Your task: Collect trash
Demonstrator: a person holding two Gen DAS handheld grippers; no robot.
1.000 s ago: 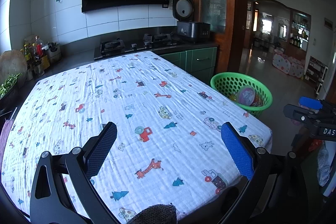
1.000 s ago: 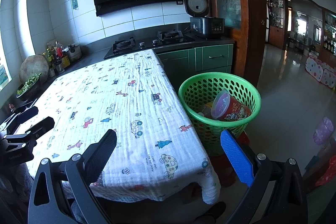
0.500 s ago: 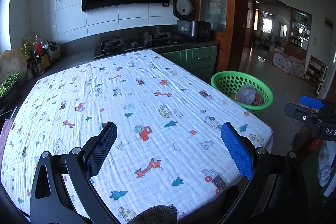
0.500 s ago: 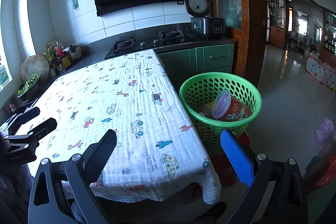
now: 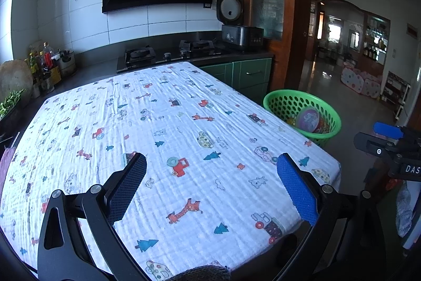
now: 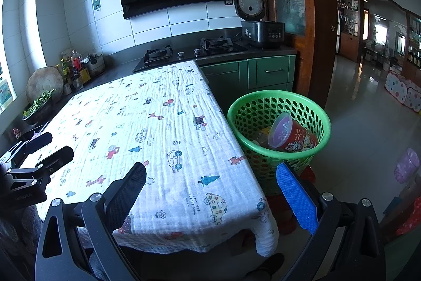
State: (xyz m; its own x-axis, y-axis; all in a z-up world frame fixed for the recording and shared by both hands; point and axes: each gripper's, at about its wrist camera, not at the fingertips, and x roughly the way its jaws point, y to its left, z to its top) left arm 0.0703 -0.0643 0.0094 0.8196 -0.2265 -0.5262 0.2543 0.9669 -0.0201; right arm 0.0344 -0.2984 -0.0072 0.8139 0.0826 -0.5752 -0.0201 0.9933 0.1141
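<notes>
A green mesh basket [image 6: 279, 99] stands on the floor at the table's right side; it also shows in the left wrist view [image 5: 302, 96]. A red cup with a purple lid [image 6: 289, 134] lies inside it on other trash, seen too in the left wrist view [image 5: 310, 120]. My left gripper [image 5: 210, 186] is open and empty above the near part of the table. My right gripper [image 6: 210, 188] is open and empty over the table's near right corner, short of the basket. Each gripper shows at the edge of the other's view.
The table is covered by a white cloth with cartoon prints [image 5: 158, 123]. Behind it runs a dark counter with a gas stove [image 5: 168, 54], a rice cooker [image 5: 236, 23] and bottles [image 5: 44, 65] at the left. A wooden cabinet [image 6: 289, 4] stands behind the basket.
Both views have shifted only slightly. Both grippers stay open and empty, and the basket and cup have not moved.
</notes>
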